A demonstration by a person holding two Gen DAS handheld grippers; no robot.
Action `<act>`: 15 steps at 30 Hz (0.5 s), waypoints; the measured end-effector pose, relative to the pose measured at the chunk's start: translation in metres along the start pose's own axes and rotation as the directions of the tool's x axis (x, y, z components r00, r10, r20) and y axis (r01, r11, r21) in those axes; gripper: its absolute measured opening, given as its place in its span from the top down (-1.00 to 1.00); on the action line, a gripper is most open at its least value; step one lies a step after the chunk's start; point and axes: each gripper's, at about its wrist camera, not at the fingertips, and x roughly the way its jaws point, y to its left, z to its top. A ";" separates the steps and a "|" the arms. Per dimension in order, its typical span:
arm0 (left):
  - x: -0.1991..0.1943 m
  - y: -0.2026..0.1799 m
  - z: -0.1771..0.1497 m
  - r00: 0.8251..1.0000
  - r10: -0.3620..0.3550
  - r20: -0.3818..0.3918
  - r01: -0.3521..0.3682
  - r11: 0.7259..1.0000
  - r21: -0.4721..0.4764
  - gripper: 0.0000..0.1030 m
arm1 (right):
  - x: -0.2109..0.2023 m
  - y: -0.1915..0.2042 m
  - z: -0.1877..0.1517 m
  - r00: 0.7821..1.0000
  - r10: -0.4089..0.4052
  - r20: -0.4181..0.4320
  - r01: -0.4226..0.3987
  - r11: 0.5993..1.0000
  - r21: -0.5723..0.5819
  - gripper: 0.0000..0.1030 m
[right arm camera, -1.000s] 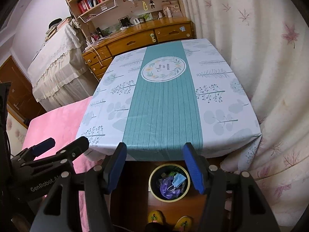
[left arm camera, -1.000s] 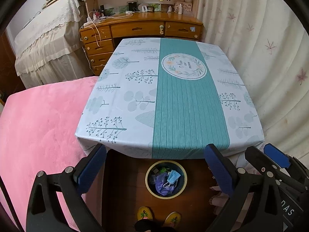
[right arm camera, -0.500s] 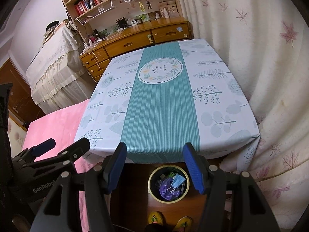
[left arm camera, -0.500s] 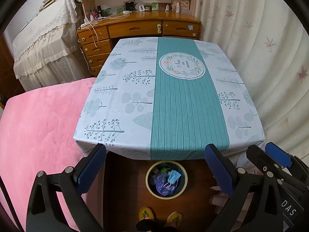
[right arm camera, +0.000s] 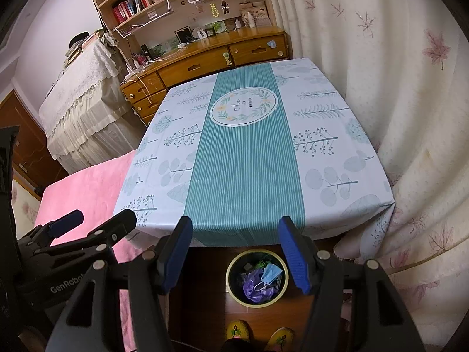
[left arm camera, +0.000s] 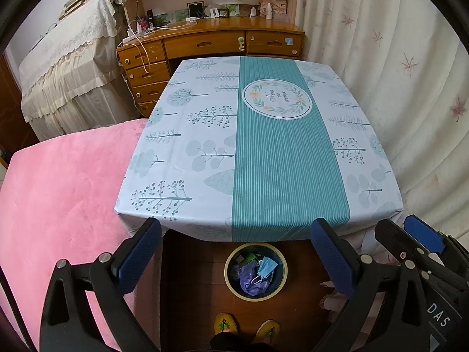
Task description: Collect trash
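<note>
Both grippers are held side by side above the near edge of the table [left arm camera: 181,158], angled down toward the floor. The left gripper [left arm camera: 234,234] has its blue-padded jaws spread wide with nothing between them, and the right gripper [right arm camera: 234,233] is open too, a little narrower, also gripping nothing. On the wooden floor just in front of the table's near edge stands a round bin [left arm camera: 254,272] with a yellow rim, and the trash is inside it: a light blue face mask [left arm camera: 266,265] lying on top of a crumpled purple bag [left arm camera: 249,281], with some green scraps [left arm camera: 250,256] toward the back. The tablecloth [right arm camera: 246,158] has a teal striped band down its middle and a round floral emblem near the far edge. A pink blanket [left arm camera: 58,190] spreads along the table's left edge, a cream curtain [right arm camera: 410,117] hangs along its right edge, and a wooden desk [left arm camera: 211,44] sits against the far edge. The person's yellow slippers [left arm camera: 225,324] show just below the bin.
</note>
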 end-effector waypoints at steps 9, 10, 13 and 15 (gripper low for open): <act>-0.003 0.007 -0.007 1.000 -0.006 -0.014 0.007 1.000 0.012 -0.95 | 0.001 -0.001 0.000 1.000 0.001 -0.007 -0.001 1.000 0.004 -0.19; -0.003 0.008 -0.007 1.000 -0.008 -0.017 0.008 1.000 0.015 -0.95 | 0.000 0.000 0.000 1.000 0.000 -0.006 0.000 1.000 0.008 -0.19; -0.004 0.010 -0.008 1.000 -0.012 -0.021 0.012 1.000 0.021 -0.95 | 0.000 0.000 0.000 1.000 0.001 -0.005 -0.001 1.000 0.008 -0.19; -0.003 0.011 -0.008 1.000 -0.014 -0.024 0.014 1.000 0.024 -0.95 | 0.000 -0.001 0.000 1.000 0.001 -0.005 -0.001 1.000 0.007 -0.19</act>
